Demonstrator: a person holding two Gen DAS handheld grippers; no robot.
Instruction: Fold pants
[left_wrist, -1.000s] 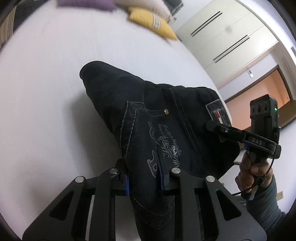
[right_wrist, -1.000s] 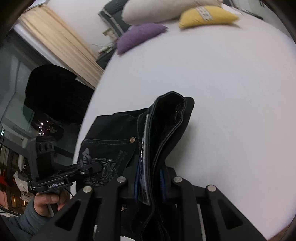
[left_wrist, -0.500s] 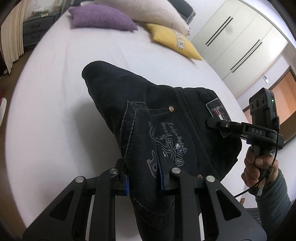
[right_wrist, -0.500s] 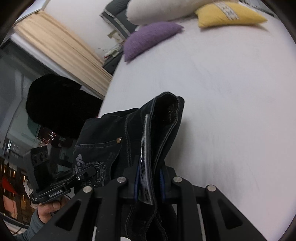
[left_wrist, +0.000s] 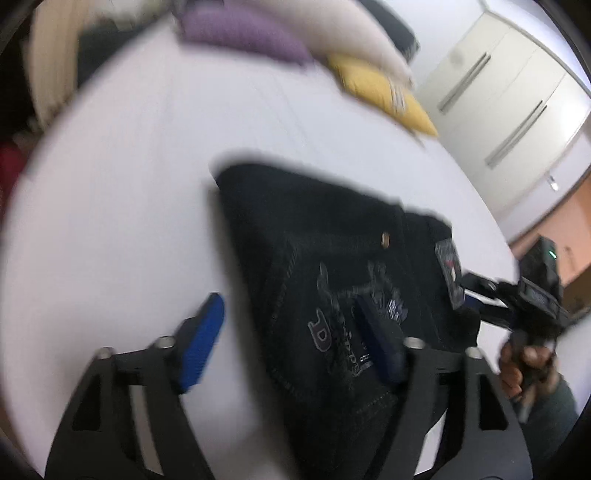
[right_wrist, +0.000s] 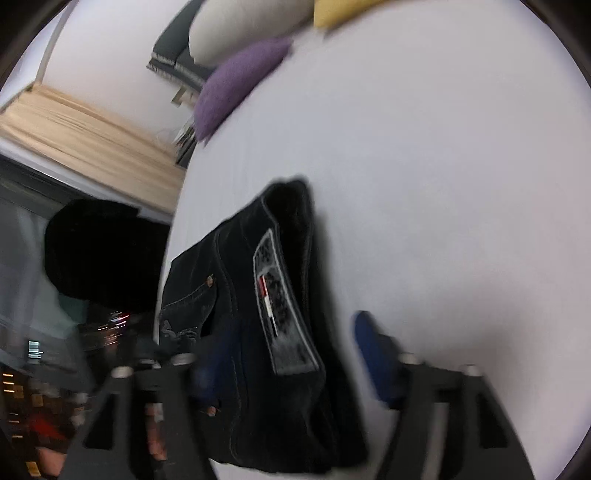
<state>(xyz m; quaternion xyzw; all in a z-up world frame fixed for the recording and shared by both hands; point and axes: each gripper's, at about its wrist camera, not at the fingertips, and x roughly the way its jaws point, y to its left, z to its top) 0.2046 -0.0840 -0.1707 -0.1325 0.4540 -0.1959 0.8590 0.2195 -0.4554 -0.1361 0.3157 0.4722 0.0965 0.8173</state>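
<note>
Pants (left_wrist: 332, 266), dark denim, folded on bed (left_wrist: 129, 184), both grippers' fingers (left_wrist: 201, 332) just spread open.

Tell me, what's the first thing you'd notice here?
The folded dark denim pants with pale stitching lie in the middle of the big white bed. The left gripper and right gripper have just been opening, their blue pads standing off the cloth either side. At the bed's far end sit a purple cushion and a yellow cushion.
</note>
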